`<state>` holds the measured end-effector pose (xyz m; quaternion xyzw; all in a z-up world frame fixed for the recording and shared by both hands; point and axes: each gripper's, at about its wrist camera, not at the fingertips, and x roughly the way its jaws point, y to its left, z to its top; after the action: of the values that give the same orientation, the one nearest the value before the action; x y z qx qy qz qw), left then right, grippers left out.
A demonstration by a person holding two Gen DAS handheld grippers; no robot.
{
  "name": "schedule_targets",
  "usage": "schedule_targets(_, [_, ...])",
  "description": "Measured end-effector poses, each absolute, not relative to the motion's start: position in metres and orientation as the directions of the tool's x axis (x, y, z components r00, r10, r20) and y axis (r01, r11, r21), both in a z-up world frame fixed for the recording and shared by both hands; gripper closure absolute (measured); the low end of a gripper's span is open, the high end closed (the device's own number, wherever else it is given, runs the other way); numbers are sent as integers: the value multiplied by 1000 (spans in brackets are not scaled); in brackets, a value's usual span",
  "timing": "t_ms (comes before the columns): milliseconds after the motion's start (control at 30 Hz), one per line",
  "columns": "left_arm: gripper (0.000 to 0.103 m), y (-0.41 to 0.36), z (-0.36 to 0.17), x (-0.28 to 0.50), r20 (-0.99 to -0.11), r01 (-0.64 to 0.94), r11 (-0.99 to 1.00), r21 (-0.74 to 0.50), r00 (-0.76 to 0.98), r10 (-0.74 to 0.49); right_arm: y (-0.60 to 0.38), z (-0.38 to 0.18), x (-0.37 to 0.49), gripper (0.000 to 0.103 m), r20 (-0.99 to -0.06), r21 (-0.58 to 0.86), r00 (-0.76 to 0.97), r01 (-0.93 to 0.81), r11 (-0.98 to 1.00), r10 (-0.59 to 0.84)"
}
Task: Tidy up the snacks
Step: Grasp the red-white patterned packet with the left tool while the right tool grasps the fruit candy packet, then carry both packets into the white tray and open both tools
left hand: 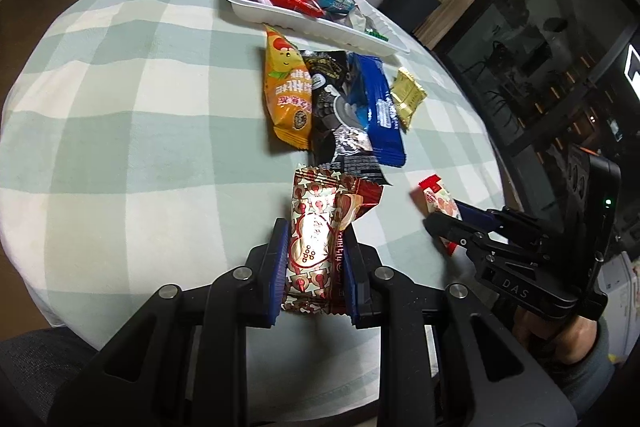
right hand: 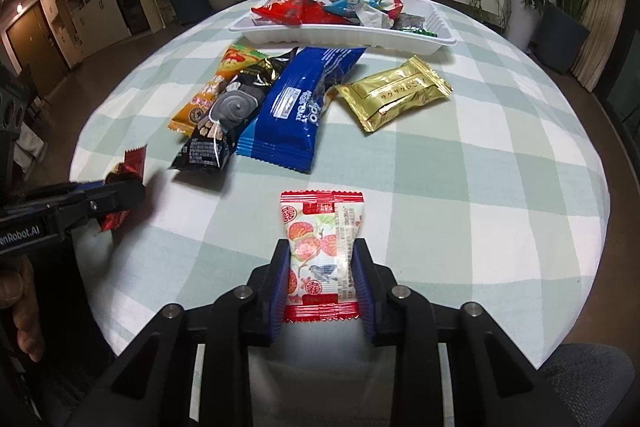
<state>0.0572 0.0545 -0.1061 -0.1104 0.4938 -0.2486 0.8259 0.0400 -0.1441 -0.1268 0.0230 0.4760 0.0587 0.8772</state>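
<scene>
The left gripper (left hand: 316, 259) is clamping a red-and-gold snack pack (left hand: 320, 239) above the counter (left hand: 120, 107). The right gripper (right hand: 322, 279) is squeezing a strawberry-print candy packet (right hand: 322, 251). Four packets are lying loose near the white tray (right hand: 344, 35), which is holding more snacks.

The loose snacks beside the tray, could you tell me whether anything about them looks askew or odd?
Yes: the black pack lies partly over the orange pack and against the blue pack, a skewed overlapping pile rather than a row. The gold pack lies apart, tilted.
</scene>
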Motion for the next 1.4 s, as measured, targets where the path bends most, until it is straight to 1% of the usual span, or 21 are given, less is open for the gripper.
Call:
schedule_targets(233, [81, 53, -99, 57, -735, 306, 829, -468, 386, -557, -163, -118, 34, 72, -801, 208, 565, -48, 977, 199])
schedule_targets(433, [81, 46, -93, 58, -711, 319, 806, -498, 382, -590, -170, -111, 34, 72, -770, 288, 579, -62, 956, 269])
schedule_targets(600, [81, 58, -82, 74, -692, 300, 801, -519, 403, -599, -196, -99, 41, 72, -744, 344, 601, -29, 939, 292])
schedule_targets(700, [81, 65, -67, 91, -683, 300, 809, -506, 433, -588, -220, -84, 51, 72, -725, 350, 635, 6, 937, 267])
schedule_targets(900, [81, 65, -21, 150, -659, 330, 827, -456, 499, -563, -266, -38, 88, 72, -654, 342, 729, 46, 939, 202])
schedule_targets(1033, [81, 58, 7, 199, -656, 348, 837, -421, 520, -546, -276, -13, 126, 72, -605, 324, 771, 10, 946, 199])
schedule_targets(1100, [81, 51, 16, 224, -660, 356, 842, -405, 523, -539, -275, -7, 147, 72, -598, 320, 773, -11, 947, 211])
schedule_targets(1267, [81, 27, 20, 287, -693, 364, 860, -358, 514, -506, -262, 4, 213, 72, -594, 283, 771, -68, 957, 230])
schedule_targets(1400, [81, 6, 2, 345, -731, 350, 875, -333, 491, -475, -254, -10, 265, 72, -622, 263, 749, -75, 962, 228])
